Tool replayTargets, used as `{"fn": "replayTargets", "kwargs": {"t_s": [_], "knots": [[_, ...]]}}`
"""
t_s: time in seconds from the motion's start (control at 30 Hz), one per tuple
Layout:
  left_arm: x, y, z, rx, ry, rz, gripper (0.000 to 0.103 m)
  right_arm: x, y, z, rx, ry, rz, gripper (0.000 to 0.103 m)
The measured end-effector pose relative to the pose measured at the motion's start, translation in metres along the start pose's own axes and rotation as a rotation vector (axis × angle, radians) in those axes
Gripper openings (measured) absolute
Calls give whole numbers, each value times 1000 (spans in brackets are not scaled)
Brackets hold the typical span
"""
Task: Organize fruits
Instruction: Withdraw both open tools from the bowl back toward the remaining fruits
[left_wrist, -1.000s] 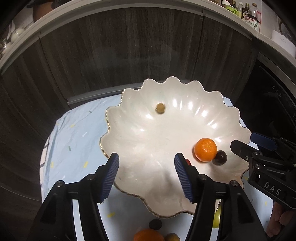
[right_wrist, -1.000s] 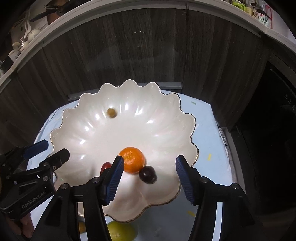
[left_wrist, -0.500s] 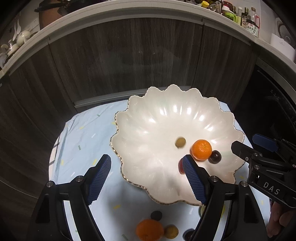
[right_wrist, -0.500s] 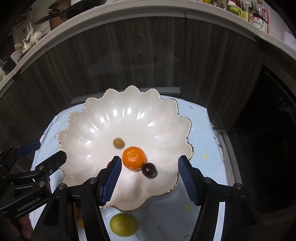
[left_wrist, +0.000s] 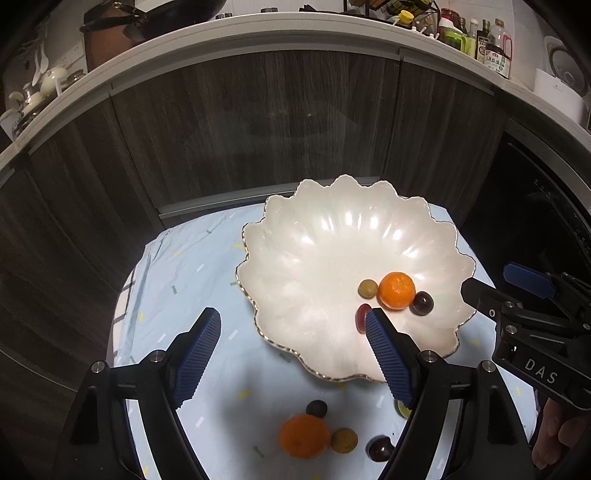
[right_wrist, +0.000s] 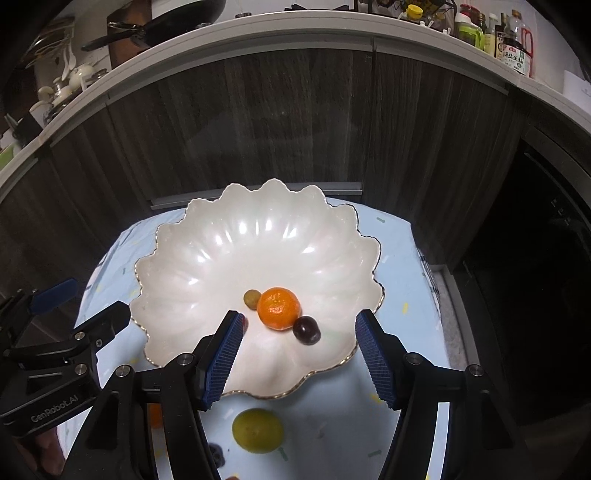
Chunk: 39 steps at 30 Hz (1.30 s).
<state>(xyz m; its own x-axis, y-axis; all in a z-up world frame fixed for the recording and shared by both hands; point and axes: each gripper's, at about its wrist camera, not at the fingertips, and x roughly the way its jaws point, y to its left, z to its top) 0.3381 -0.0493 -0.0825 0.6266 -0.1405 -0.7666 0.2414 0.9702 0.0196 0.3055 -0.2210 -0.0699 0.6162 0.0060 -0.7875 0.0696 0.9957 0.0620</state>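
A white scalloped bowl (left_wrist: 325, 258) stands on a pale blue cloth. In it lie a mandarin (left_wrist: 396, 290), a small olive-coloured fruit (left_wrist: 368, 288) touching it, a dark grape (left_wrist: 422, 303) and a red fruit (left_wrist: 361, 314) half hidden by a finger. My left gripper (left_wrist: 291, 317) hangs open over the bowl's near-left rim, empty. In the right wrist view my right gripper (right_wrist: 299, 317) is open and empty above the bowl (right_wrist: 258, 243), mandarin (right_wrist: 277, 308) and grape (right_wrist: 306, 329).
Loose on the cloth before the bowl lie an orange (left_wrist: 303, 435), a dark fruit (left_wrist: 316, 408), a yellowish fruit (left_wrist: 343, 440), another dark grape (left_wrist: 380, 448) and a green citrus (right_wrist: 257, 430). Dark wooden cabinet fronts (left_wrist: 258, 129) rise behind. A dark appliance stands at right.
Both grippers rose and drew back from the bowl, and the left jaws spread wider. The olive-coloured fruit rolled from the bowl's far side down against the mandarin. More loose fruit came into view.
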Motion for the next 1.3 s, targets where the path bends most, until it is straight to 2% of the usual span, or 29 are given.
{"fn": "replayTargets", "kwargs": {"t_s": [1.3], "knots": [[-37, 22, -62, 28, 30, 1, 80, -26, 38, -46, -48, 40, 10, 64]]}}
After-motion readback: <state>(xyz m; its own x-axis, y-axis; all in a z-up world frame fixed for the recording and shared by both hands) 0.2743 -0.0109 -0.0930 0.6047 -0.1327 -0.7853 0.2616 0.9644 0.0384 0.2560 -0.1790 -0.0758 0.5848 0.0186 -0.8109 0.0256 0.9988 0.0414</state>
